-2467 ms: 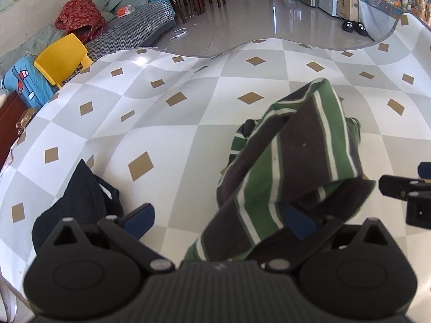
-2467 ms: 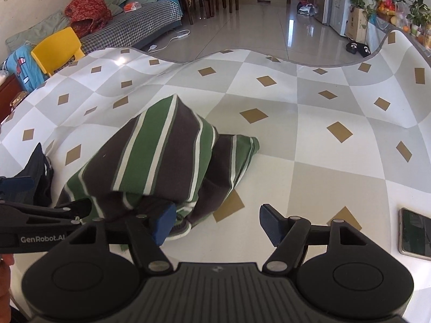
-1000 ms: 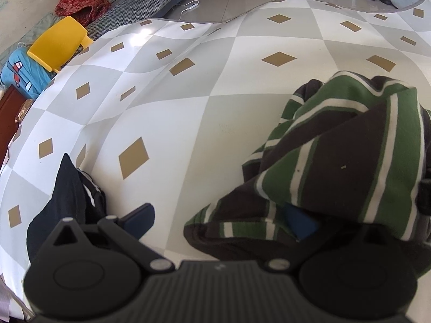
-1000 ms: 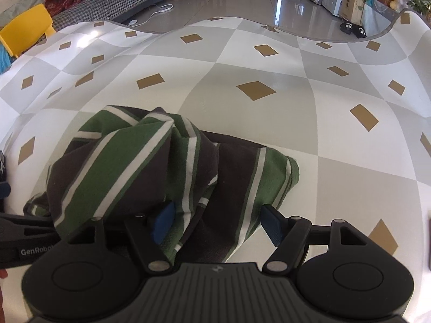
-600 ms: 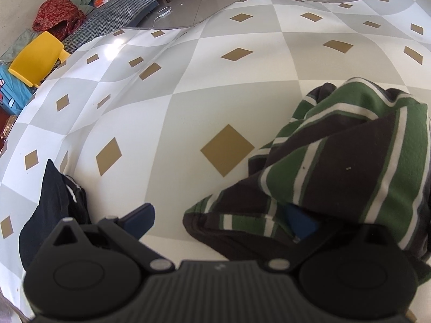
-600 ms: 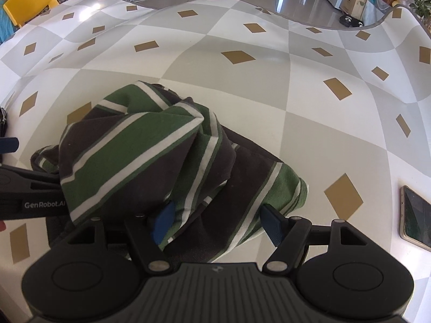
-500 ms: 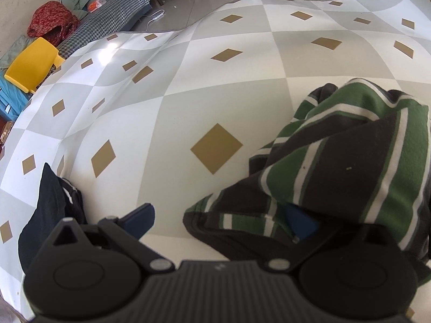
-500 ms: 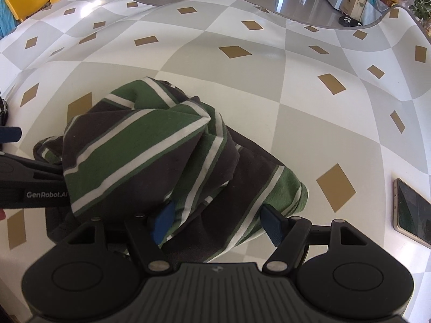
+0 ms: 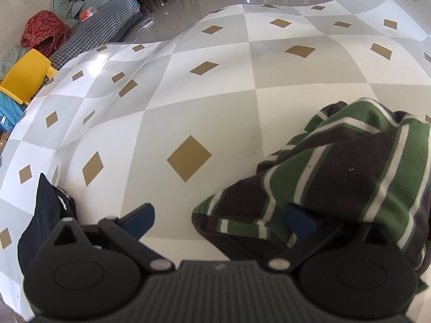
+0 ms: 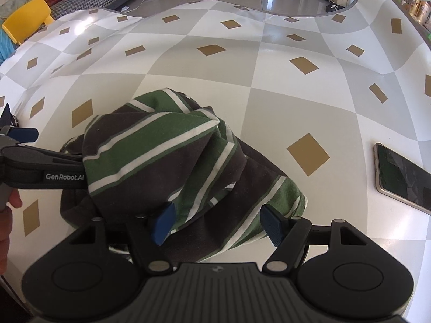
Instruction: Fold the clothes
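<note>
now, from the left wrist, the striped garment (image 9: pixel 350 177) lies bunched on the checkered counter (image 9: pixel 204 102), to the right of the left gripper (image 9: pixel 219 218). its fingers stand wide apart; the right finger (image 9: pixel 299 220) is tucked under a fold of the cloth, the left one over bare counter. a dark garment (image 9: pixel 40 215) lies at the left edge.

from the right wrist, the same garment (image 10: pixel 172 158) rests as a soft heap in front of the right gripper (image 10: pixel 218 223), whose fingers are also spread, with cloth lying between them, not pinched. a phone (image 10: pixel 401 177) lies to the right, well apart.

i think the cloth is light and limp and will sag, so it is better to take a hem or a corner than the thick middle.
</note>
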